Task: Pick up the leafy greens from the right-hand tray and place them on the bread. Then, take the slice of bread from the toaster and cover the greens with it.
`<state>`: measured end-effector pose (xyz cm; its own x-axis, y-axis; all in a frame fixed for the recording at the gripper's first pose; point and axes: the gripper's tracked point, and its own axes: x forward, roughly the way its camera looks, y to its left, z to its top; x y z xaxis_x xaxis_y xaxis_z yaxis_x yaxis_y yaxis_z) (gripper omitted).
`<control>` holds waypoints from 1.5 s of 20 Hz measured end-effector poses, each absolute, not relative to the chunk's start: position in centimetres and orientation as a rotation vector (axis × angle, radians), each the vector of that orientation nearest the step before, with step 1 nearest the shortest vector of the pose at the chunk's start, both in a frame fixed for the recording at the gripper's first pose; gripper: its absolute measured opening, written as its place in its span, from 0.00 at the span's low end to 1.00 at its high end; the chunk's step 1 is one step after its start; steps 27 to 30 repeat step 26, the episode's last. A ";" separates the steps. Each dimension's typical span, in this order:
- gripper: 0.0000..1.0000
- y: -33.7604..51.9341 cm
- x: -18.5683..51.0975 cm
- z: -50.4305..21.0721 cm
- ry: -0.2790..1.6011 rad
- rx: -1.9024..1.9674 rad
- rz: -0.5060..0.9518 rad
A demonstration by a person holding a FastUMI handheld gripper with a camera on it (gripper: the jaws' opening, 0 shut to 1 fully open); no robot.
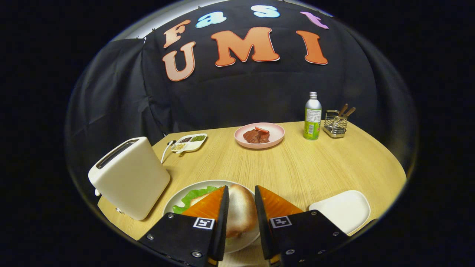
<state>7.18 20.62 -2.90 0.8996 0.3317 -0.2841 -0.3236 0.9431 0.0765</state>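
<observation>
1. The round pale wood-grain table (297, 167) holds a smooth cream boxy toaster (130, 178) at near left.
2. The round white plate (178, 198) carries a domed bread slice (241, 209) over ruffled green leaves (195, 195).
3. The gripper (241, 207) fingers straddle the bread, seemingly pinching it.
4. The empty white right-hand tray (343, 209) sits near right.

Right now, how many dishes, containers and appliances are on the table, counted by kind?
Dishes: 4, the white plate under the bread, the pink plate, the white tray, the divided dish
Bottles: 1
Wire baskets: 1
Toasters: 1
Total: 7
Gripper straddles the bread.
</observation>
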 end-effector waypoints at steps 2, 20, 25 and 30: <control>0.45 19.6 7.2 -2.5 0.283 0.027 0.319; 0.98 6.2 4.9 4.6 0.070 -0.113 0.116; 0.97 3.7 4.4 4.4 0.070 -0.113 0.070; 0.97 3.4 4.2 4.2 0.069 -0.136 0.064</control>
